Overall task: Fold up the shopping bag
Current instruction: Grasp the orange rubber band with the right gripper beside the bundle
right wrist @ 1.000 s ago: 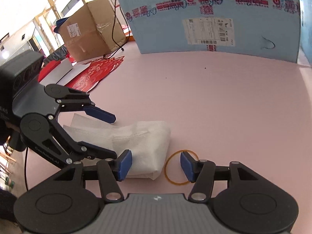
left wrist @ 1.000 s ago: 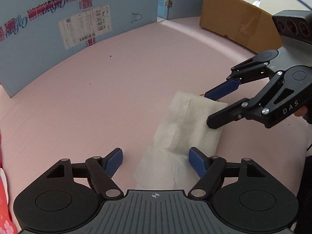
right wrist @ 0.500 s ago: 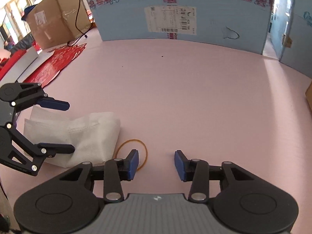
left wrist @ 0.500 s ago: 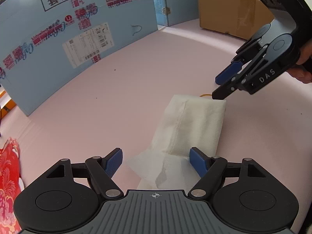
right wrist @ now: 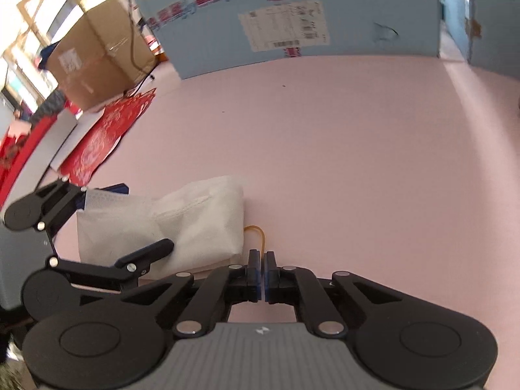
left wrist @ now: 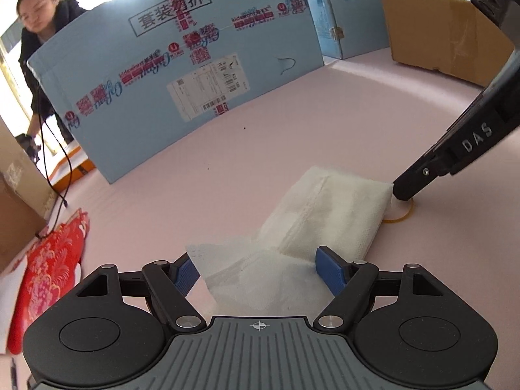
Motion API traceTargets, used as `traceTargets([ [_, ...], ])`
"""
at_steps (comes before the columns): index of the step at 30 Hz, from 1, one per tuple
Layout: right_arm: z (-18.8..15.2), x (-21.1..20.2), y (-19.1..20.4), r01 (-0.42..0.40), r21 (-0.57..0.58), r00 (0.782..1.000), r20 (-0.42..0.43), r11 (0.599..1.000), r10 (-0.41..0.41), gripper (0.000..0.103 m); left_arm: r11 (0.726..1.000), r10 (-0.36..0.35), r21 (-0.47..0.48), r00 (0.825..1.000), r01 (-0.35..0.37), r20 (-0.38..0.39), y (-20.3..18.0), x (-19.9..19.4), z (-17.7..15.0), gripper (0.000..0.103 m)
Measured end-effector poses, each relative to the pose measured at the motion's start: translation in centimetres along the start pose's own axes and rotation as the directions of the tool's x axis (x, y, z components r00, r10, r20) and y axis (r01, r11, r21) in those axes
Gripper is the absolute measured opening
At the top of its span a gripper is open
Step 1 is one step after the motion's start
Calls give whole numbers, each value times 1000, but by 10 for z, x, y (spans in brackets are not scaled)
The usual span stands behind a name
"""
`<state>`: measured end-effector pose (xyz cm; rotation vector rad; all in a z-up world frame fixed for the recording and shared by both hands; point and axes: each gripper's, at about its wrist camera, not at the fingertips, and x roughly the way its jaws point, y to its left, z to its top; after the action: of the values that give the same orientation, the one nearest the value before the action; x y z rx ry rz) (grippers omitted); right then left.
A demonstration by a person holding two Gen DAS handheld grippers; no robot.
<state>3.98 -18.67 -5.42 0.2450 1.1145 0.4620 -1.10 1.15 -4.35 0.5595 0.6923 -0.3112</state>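
Now right tongs (right wrist: 262,268) pinched on rubber band (right wrist: 258,234); left tongs (left wrist: 258,268) wide, straddling bag (left wrist: 328,214).

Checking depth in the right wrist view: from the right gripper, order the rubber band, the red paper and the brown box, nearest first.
1. Rubber band, right at the right gripper.
2. Red paper, far left on the pink surface.
3. Brown box, upper left, behind the paper.

The white shopping bag (left wrist: 328,214) lies on the pink counter (left wrist: 292,123), folded into a thick, soft rectangular bundle of thin non-woven fabric. A looser, crumpled single-layer flap spreads from its 7 o'clock end. A yellow rubber band (right wrist: 258,232) touches its 3 o'clock edge.
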Motion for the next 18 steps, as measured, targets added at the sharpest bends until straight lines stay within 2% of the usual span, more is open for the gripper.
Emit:
traceTargets([
  [2, -1, 0, -17, -55, 126, 998, -11, 990, 57, 1, 999, 4, 55, 1000, -5, 16, -4, 0, 2, 77],
  [6, -3, 2, -36, -126, 279, 991, 5, 952, 130, 1, 993, -8, 118, 999, 4, 40, -8, -1, 13, 78],
  [12, -8, 7, -59, -224, 458, 973, 52, 861, 225, 1, 989, -97, 117, 995, 94, 19, -3, 10, 23, 78],
  [18, -14, 15, -73, -307, 578, 945, 90, 756, 315, 1, 991, -128, 37, 992, 127, 8, -1, 18, 16, 77],
])
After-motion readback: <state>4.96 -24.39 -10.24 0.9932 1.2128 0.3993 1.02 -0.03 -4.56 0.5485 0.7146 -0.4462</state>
